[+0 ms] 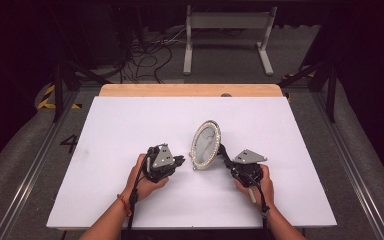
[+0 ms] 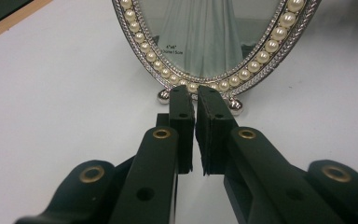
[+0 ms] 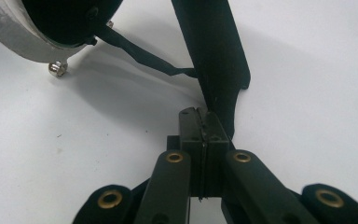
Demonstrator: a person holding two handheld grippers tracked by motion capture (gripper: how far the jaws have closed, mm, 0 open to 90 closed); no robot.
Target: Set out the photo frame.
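An oval silver picture frame (image 1: 205,145) with a pearl border stands upright near the middle of the white table (image 1: 125,125). In the left gripper view its pearl rim (image 2: 168,74) and ball feet (image 2: 235,106) are right beyond my left gripper (image 2: 196,95), whose pads are shut with a thin slit and nothing between them. The left gripper (image 1: 182,161) sits at the frame's front left. My right gripper (image 1: 230,162) is behind the frame. Its jaws (image 3: 204,112) are shut, tips against the foot of the black easel stand (image 3: 214,51). A black strap (image 3: 144,56) links stand and frame back (image 3: 14,32).
A wooden strip (image 1: 190,90) runs along the table's far edge. Beyond it on the floor are a grey metal stand (image 1: 227,20) and loose cables (image 1: 145,55). White table surface spreads wide to the left, right and far side of the frame.
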